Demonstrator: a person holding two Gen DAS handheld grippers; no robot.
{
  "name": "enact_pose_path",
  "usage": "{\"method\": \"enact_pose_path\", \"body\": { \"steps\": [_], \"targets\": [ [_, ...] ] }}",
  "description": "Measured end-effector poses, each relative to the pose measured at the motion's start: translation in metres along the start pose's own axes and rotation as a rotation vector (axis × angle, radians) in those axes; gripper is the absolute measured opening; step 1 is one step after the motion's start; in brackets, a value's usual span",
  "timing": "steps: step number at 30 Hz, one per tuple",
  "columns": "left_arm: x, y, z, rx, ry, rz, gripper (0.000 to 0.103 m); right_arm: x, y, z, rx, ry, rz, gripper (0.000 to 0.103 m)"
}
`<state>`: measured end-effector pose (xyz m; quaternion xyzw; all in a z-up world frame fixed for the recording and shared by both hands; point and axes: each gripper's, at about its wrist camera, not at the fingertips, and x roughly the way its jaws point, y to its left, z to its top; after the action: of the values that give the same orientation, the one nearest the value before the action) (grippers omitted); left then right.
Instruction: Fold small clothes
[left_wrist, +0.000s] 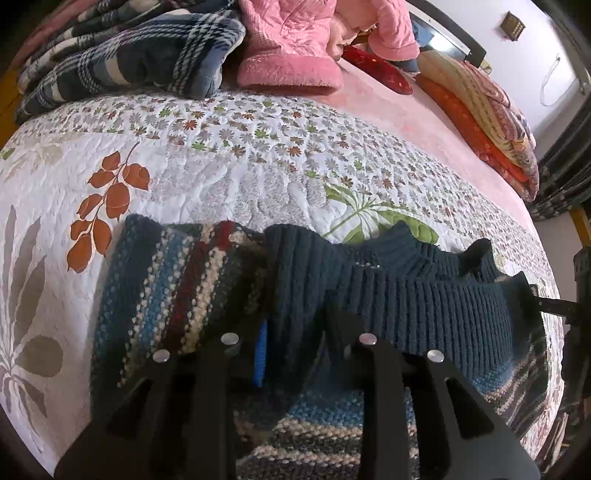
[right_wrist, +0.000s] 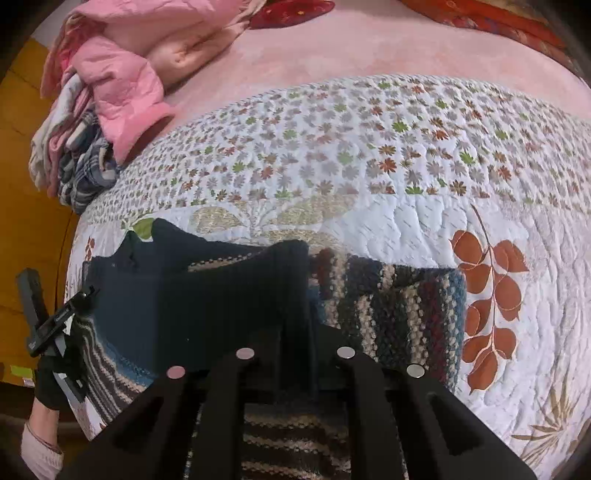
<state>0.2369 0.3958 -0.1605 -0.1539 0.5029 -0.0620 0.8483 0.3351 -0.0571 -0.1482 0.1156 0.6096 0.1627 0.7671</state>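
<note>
I am losing the fingertips of my left gripper (left_wrist: 295, 332) under the dark ribbed hem of the knitted sweater (left_wrist: 424, 306), so I cannot tell how the jaws are standing; the same is happening with my right gripper (right_wrist: 295, 350), whose tips are disappearing into the shadowed navy fold. The sweater's near part is running off the bottom edge in both wrist views. A blue strip (left_wrist: 260, 354) is peeking out beside the left fingers, too covered to identify. The plaid blanket (left_wrist: 129, 55) and the pink padded garment (left_wrist: 295, 44) are being cut by the top edge. A small wall fixture (left_wrist: 512, 25) is staying too tiny to read.
</note>
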Motion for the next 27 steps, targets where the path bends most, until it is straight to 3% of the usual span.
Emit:
{"method": "enact_pose_path", "body": {
  "steps": [4, 7, 15, 19, 23, 27],
  "targets": [
    [-0.014, 0.000, 0.004, -0.020, -0.004, 0.026, 0.046, -0.019, 0.001, 0.000, 0.013, -0.021, -0.005, 0.026],
    [-0.037, 0.004, 0.006, -0.047, -0.035, 0.027, 0.053, -0.044, -0.004, -0.003, 0.035, -0.052, -0.001, 0.034],
    [-0.094, -0.021, 0.008, -0.001, -0.079, -0.004, 0.063, -0.117, -0.014, -0.028, 0.105, -0.079, 0.003, 0.053],
    [-0.101, -0.043, 0.001, -0.024, -0.019, -0.077, 0.068, -0.134, -0.017, -0.065, 0.134, -0.061, 0.004, 0.065],
    [-0.096, -0.057, -0.012, -0.060, 0.037, -0.160, 0.069, -0.133, -0.025, -0.091, 0.179, -0.031, 0.016, 0.065],
    [-0.082, -0.069, -0.029, -0.009, 0.081, -0.124, 0.069, -0.127, -0.033, -0.102, 0.215, -0.022, 0.015, 0.067]
  ]
}}
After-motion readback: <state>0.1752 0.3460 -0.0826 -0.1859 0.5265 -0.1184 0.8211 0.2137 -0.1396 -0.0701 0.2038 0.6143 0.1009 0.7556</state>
